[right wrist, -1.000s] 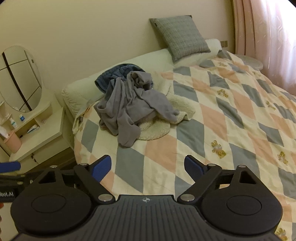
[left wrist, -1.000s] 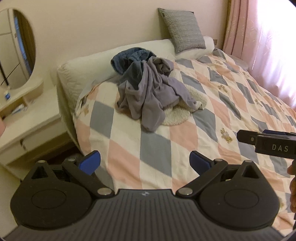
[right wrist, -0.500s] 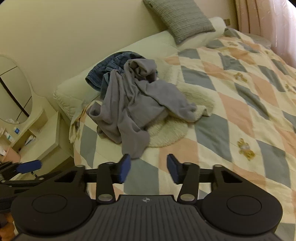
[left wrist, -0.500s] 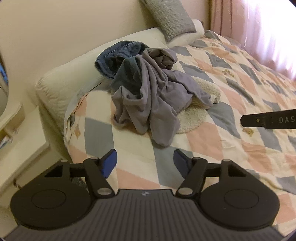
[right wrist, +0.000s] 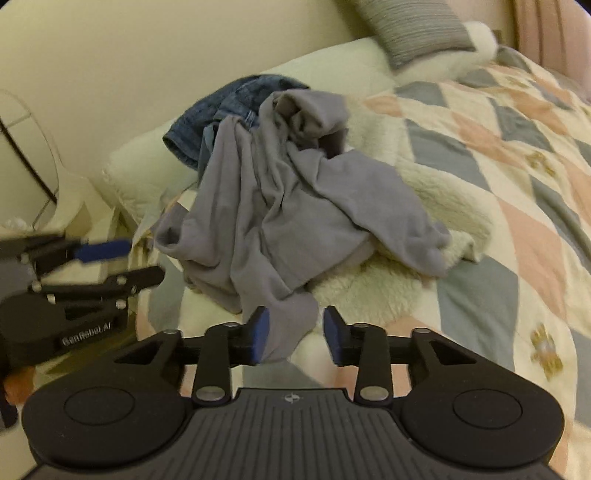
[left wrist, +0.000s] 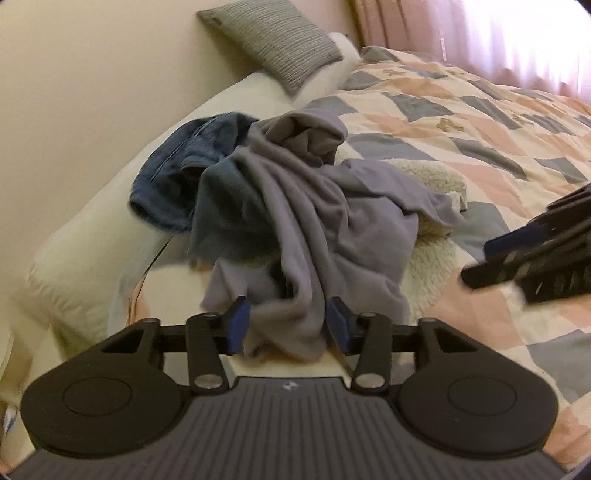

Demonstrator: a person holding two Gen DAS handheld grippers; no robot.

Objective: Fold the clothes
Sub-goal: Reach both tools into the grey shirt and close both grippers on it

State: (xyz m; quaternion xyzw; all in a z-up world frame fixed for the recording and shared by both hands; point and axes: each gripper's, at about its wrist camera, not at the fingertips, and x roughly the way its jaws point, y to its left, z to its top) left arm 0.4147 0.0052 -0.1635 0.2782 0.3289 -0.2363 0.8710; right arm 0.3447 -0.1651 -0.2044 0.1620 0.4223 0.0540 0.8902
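Observation:
A crumpled grey garment (left wrist: 314, 221) (right wrist: 280, 206) lies in a pile on the bed, over blue jeans (left wrist: 177, 173) (right wrist: 221, 110) and a cream fleece piece (left wrist: 432, 192) (right wrist: 424, 206). My left gripper (left wrist: 288, 326) has its jaws closing around the garment's near hanging end, and the cloth fills the gap between the blue pads. My right gripper (right wrist: 294, 332) has its jaws opening; another grey tip sits between them against the left pad, with a gap on the right. Each gripper shows in the other's view: the right gripper (left wrist: 491, 258) and the left gripper (right wrist: 125, 262).
The checked quilt (left wrist: 480, 129) covers the bed to the right. A long cream bolster (left wrist: 92, 258) runs along the wall, with a grey cushion (left wrist: 280, 40) on it. A dresser with an oval mirror (right wrist: 22, 155) stands at the left. Pink curtains (left wrist: 480, 29) hang behind.
Both grippers have come down and in toward the clothes pile, which now looms large. The left jaws have narrowed steadily. The right jaws narrowed, then widened a little.

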